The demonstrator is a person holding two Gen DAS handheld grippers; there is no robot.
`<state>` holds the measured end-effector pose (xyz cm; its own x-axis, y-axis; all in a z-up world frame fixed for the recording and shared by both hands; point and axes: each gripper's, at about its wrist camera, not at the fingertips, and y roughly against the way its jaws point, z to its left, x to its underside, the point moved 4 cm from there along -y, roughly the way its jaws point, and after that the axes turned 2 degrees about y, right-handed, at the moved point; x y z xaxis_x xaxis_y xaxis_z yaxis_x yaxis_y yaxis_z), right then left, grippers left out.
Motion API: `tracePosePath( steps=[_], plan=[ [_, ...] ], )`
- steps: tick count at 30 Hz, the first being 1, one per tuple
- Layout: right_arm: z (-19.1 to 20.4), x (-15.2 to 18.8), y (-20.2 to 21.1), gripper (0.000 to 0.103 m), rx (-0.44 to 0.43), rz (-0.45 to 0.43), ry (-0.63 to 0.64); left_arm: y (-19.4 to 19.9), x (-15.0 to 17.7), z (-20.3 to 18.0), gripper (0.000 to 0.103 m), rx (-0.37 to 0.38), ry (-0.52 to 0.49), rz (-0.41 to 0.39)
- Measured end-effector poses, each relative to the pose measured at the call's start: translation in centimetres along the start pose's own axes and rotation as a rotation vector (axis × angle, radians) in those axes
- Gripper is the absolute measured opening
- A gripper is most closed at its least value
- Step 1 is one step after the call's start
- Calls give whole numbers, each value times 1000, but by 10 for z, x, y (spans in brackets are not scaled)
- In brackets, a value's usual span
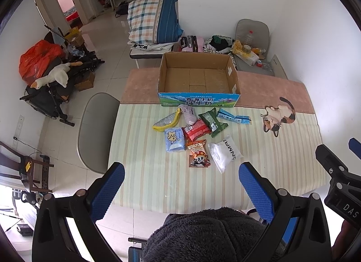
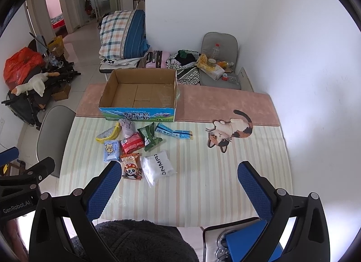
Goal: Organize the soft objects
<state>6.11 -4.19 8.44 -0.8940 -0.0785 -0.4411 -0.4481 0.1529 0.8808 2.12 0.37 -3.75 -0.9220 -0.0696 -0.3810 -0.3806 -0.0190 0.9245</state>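
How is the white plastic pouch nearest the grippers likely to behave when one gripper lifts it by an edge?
The white pouch looks puffy and wrinkled, so it will probably sag and fold rather than stay flat. Its glossy film may slip between the pads. It seems light for its size, lying loosely on the striped tablecloth.

Glossy plastic snack packets [image 1: 195, 129] lie on a matt striped cloth table cover [image 1: 158, 171].
Behind stands a brown corrugated cardboard box [image 1: 198, 77]; blue gripper pads [image 2: 253, 188] look rough, rubbery.
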Motion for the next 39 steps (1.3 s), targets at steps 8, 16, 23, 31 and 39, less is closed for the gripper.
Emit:
tracePosePath(
  steps=[8, 16, 23, 31, 39],
  plan=[
    [-6, 5, 4, 103, -2, -4, -21, 6, -1, -2, 103, 4, -6, -12],
    [-10, 5, 9, 103, 2, -18, -38, 9, -2, -3, 103, 6, -11, -18],
    [-13, 3, 10, 103, 1, -24, -39, 10, -5, -4, 103, 5, -12, -23],
    [-12, 1, 10, 103, 6, -24, -40, 11, -11, -6, 103, 5, -12, -35],
    [-14, -3, 8, 103, 11, -28, -40, 10, -14, -6, 103, 9, -8, -43]
  ],
)
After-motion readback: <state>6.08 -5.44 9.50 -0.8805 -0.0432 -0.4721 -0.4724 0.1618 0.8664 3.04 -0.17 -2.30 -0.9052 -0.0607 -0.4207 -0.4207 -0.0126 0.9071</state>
